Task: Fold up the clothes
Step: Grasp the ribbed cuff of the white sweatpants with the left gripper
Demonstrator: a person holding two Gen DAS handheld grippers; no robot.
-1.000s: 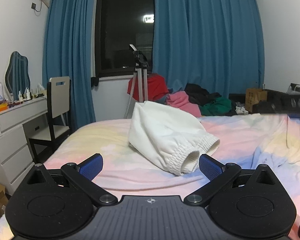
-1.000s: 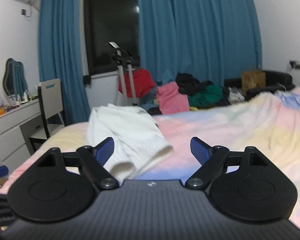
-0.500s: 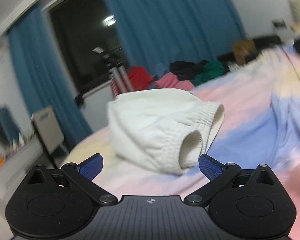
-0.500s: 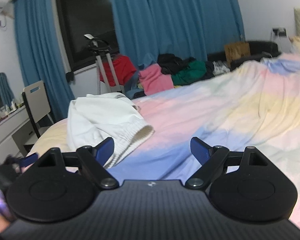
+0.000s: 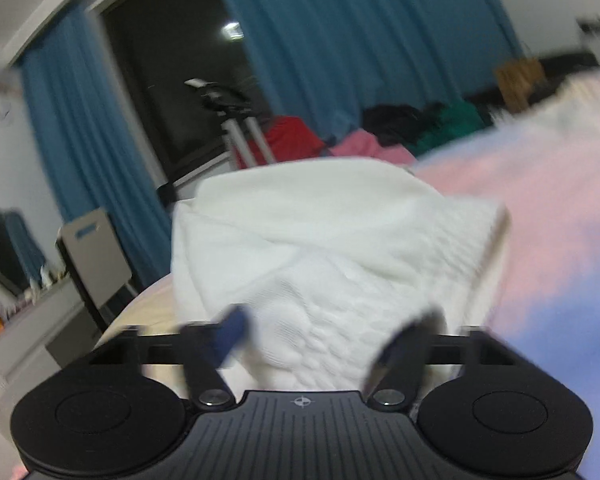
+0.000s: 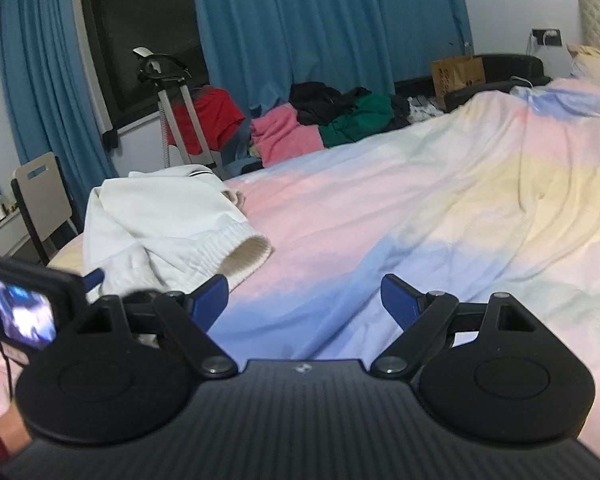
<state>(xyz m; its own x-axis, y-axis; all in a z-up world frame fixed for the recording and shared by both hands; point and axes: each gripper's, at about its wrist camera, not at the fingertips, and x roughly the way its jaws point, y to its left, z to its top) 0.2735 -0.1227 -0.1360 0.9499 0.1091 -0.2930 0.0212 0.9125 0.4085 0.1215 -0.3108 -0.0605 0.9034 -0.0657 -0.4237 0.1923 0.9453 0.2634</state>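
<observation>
A white garment with ribbed cuffs [image 5: 324, 248] lies bunched on the pastel bedspread [image 5: 540, 208]. In the blurred left wrist view my left gripper [image 5: 320, 336] has its fingers on either side of the garment's near edge, partly closed, with cloth between them. In the right wrist view the garment [image 6: 168, 228] lies at the left, and my right gripper [image 6: 304, 296] is open and empty above the bedspread [image 6: 420, 216], to the right of the cuff. The left gripper's body [image 6: 24, 312] shows at the left edge.
A pile of red, pink, green and black clothes [image 6: 320, 124] lies beyond the bed under blue curtains [image 6: 320, 20]. A chair [image 6: 40, 196] and a white dresser stand at the left. A tripod stand [image 6: 172, 100] is by the window.
My left gripper has moved forward onto the white garment and its fingers have narrowed around the cloth. My right gripper has drifted right, staying open.
</observation>
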